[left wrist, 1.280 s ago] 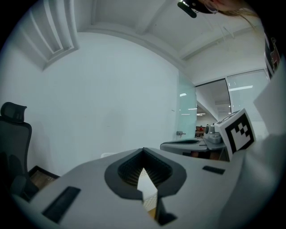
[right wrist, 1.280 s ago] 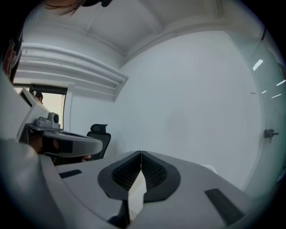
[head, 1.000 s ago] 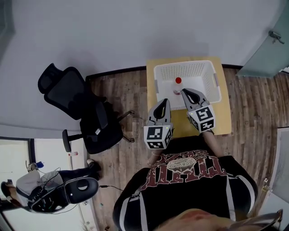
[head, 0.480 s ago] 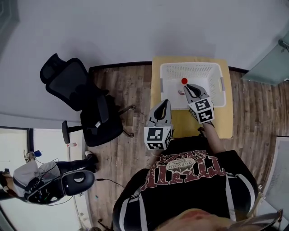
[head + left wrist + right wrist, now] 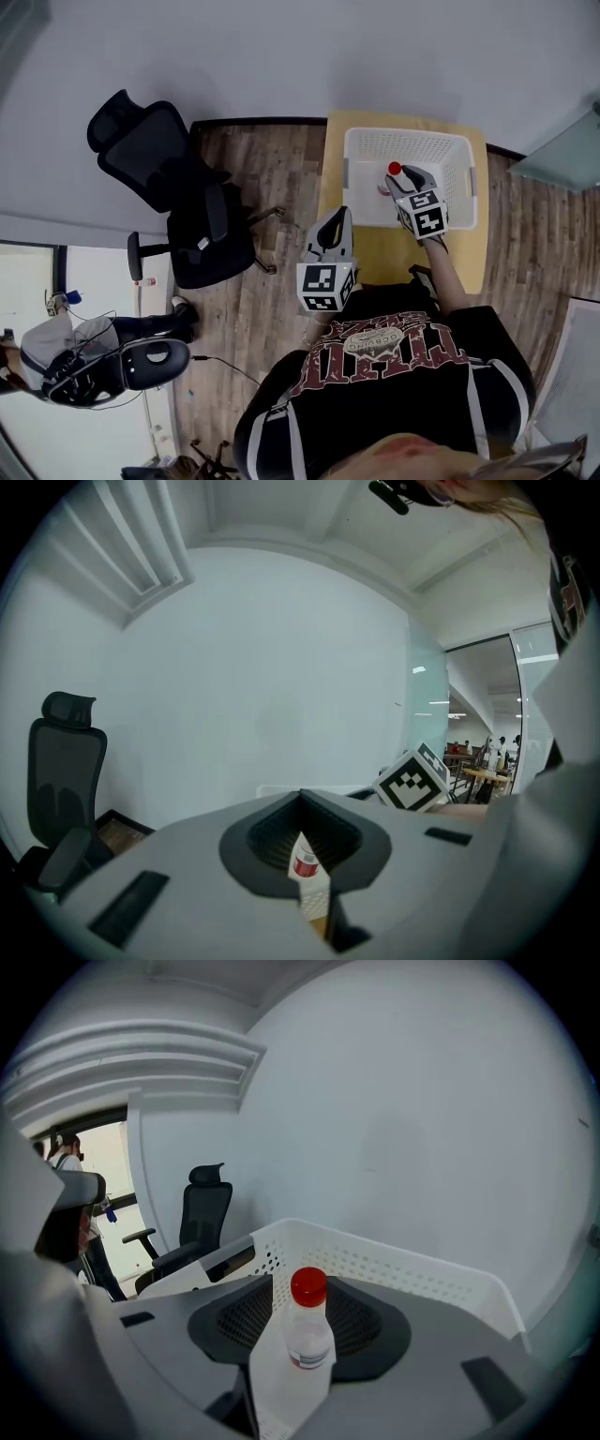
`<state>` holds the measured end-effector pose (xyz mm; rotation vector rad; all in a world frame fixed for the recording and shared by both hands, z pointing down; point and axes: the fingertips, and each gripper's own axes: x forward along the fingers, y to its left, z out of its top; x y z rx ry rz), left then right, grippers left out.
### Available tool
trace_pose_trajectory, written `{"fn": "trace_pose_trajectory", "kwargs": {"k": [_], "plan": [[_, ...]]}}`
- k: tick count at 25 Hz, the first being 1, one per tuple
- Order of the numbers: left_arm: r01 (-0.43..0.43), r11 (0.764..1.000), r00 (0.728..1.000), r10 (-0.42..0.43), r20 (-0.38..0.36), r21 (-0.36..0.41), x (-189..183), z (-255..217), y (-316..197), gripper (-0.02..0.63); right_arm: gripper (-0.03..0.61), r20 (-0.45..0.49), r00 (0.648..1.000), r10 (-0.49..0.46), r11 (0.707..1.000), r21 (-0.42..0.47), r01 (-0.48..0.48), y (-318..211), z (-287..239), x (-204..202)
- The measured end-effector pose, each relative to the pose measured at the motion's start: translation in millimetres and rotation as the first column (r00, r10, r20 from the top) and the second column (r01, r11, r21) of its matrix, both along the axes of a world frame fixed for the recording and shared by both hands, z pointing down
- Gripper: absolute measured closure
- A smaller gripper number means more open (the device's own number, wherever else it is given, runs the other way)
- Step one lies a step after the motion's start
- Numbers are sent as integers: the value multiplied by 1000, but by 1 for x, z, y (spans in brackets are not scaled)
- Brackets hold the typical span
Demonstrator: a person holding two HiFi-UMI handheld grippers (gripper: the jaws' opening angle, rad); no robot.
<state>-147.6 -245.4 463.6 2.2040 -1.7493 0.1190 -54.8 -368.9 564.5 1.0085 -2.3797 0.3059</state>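
Since a second ago the right gripper [image 5: 412, 178] has reached forward over the white basket [image 5: 412, 141] on the wooden table [image 5: 398, 255]. Its fingers are spread and empty, lined up on the upright red-capped bottle [image 5: 307, 1333] standing inside, seemingly to straddle it. Left gripper [image 5: 337, 217] hangs back near the table's left edge, fingers closed on nothing, leaving room

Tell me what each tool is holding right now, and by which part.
Nothing is held. The right tool has its jaws apart, aimed at the red-capped bottle standing in the white basket; the left tool is empty.
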Motion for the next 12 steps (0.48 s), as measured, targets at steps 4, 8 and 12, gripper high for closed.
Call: {"fn": "trace_pose_trajectory", "kwargs": {"k": [4,8,12], "plan": [[20,1000,1000,-20,-6,-4,-6,2,-2,586,394,2,1000,7,998,-63,-7,-11,7,-3],[40,999,999,-40,-7,-2,-10,0,0,586,380,-46,999,-29,996,-88,25,-16,16,-5],[75,997,997,-75,-9,-11,-22,7,3,586,377,-66,996,-62,993,-103,55,-22,30,-15]]}}
